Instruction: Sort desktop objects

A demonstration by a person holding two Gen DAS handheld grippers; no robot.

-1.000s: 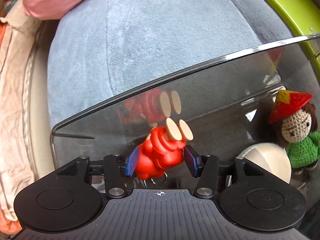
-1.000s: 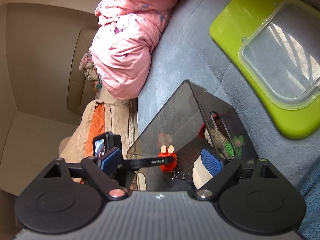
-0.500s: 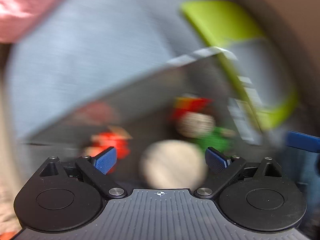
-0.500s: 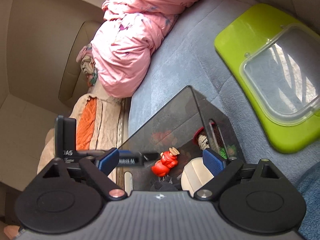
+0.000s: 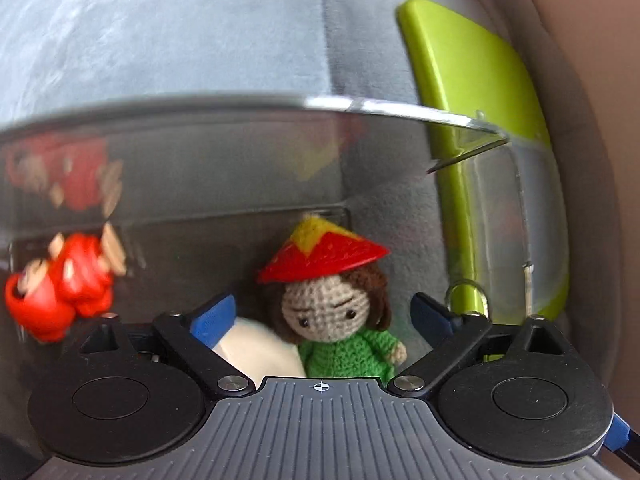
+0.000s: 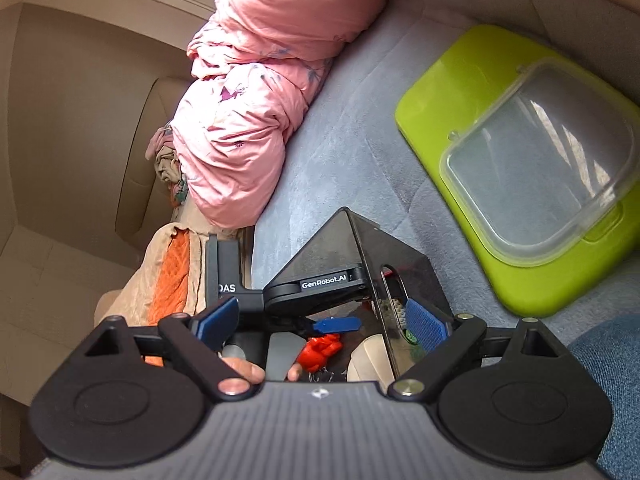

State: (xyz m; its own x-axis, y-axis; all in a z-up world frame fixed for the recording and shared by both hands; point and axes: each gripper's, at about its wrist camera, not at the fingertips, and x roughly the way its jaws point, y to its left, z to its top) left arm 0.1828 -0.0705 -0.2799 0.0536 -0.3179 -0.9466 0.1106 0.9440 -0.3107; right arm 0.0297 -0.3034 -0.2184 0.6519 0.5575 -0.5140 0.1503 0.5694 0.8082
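1. Crocheted doll (image 5: 334,312) in a red hat stands between your left gripper (image 5: 324,314) pads; its jaws have just been closing, though the pads look clear of the doll.
2. Red figurine (image 5: 60,288) lies blurred at left inside the smoky box (image 5: 240,128), apart from both pads.
3. Your right gripper (image 6: 320,326) hangs wide apart and empty above the box (image 6: 320,252).
4. Green tray (image 6: 460,92) sits well apart on grey fabric.
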